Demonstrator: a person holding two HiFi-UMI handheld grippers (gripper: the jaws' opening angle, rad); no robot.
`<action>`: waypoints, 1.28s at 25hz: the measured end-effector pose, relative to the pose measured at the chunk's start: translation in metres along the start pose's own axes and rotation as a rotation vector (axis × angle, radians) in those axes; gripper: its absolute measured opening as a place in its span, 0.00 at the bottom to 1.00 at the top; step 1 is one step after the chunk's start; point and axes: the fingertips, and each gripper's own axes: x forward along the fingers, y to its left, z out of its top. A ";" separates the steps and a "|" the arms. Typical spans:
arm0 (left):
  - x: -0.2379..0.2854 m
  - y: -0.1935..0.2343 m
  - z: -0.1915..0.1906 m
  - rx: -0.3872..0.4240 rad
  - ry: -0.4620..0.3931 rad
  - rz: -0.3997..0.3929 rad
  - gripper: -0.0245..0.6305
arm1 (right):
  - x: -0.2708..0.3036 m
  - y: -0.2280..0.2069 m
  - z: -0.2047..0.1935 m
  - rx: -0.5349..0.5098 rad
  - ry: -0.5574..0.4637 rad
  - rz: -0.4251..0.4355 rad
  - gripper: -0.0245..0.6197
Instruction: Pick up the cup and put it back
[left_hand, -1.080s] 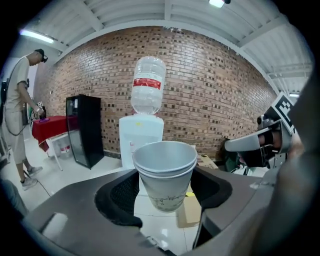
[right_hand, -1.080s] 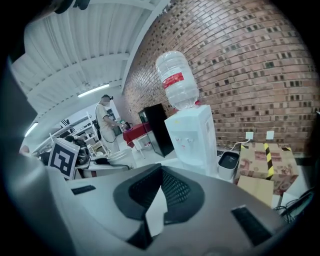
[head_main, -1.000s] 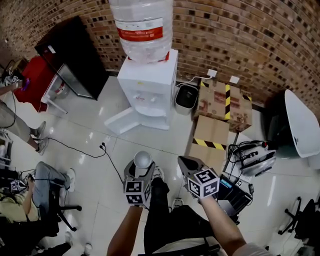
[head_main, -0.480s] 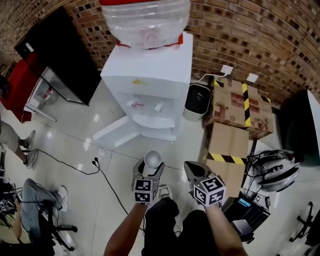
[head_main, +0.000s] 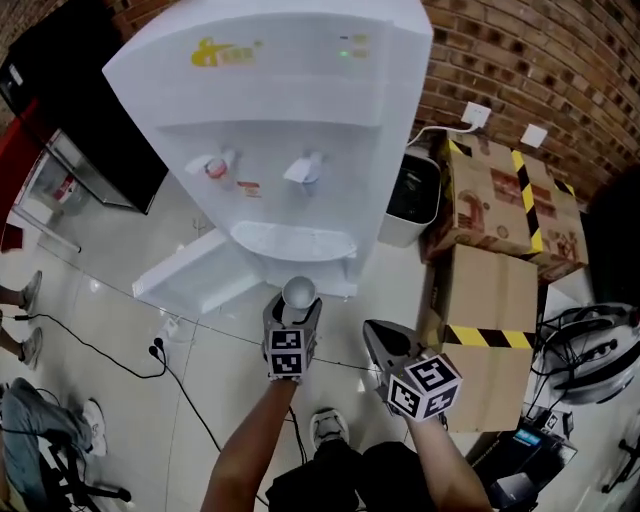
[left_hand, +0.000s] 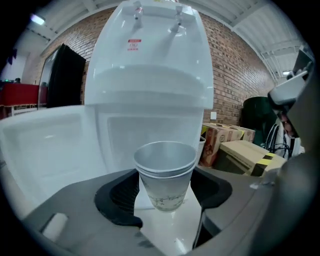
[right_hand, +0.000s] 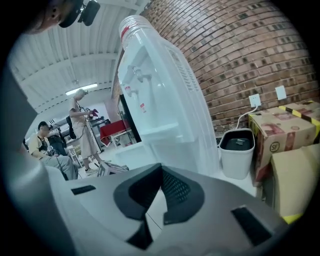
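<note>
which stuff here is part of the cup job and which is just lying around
Job: cup, held in the left gripper; water dispenser, probably where it goes back.
Lying about: cardboard boxes, small bin, floor cable; right gripper shut, empty.

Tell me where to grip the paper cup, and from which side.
Grip the paper cup on its side wall below the rim, coming in level from the side, as the left tool holds it. It stands upright, mouth up, and narrows toward the base, so a squeeze on opposite walls high up should stop it sliding down.
</note>
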 end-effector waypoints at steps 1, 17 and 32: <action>0.014 0.002 -0.006 -0.011 -0.007 0.005 0.54 | 0.007 -0.005 -0.007 -0.009 -0.002 0.005 0.06; 0.174 0.024 -0.047 0.027 -0.062 0.033 0.54 | 0.041 -0.054 -0.064 -0.013 -0.011 0.007 0.06; 0.199 0.033 -0.061 0.081 -0.057 0.044 0.57 | 0.032 -0.073 -0.069 -0.017 -0.004 -0.037 0.06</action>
